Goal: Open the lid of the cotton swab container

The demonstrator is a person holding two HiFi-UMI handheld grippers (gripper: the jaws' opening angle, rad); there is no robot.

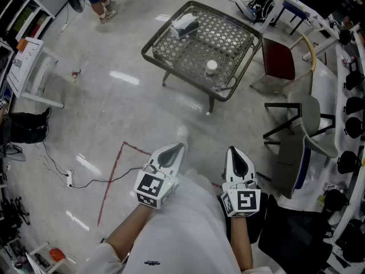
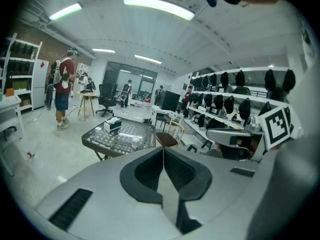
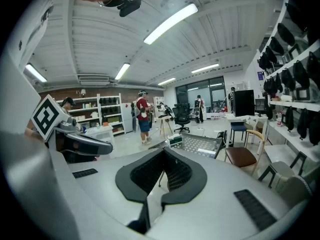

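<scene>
I held my left gripper [image 1: 180, 147] and right gripper [image 1: 232, 150] pinched together and empty, well apart from the small white round container [image 1: 211, 67] on the far dark metal mesh table [image 1: 228, 39]. Arriving with them closed, I judged, could topple it

Distant container [image 1: 211, 67], lid indistinct

Two tools: one left tool [image 1: 178, 149] and one right tool [image 1: 234, 153]. Ahead of them stands one mesh surface [image 1: 197, 53] carrying two things: one tissue box [image 1: 183, 24] and one cotton swab container [image 1: 211, 67]. Right of the right tool are two chairs: one red-seated chair [image 1: 278, 59] and one grey chair [image 1: 305, 124].
</scene>
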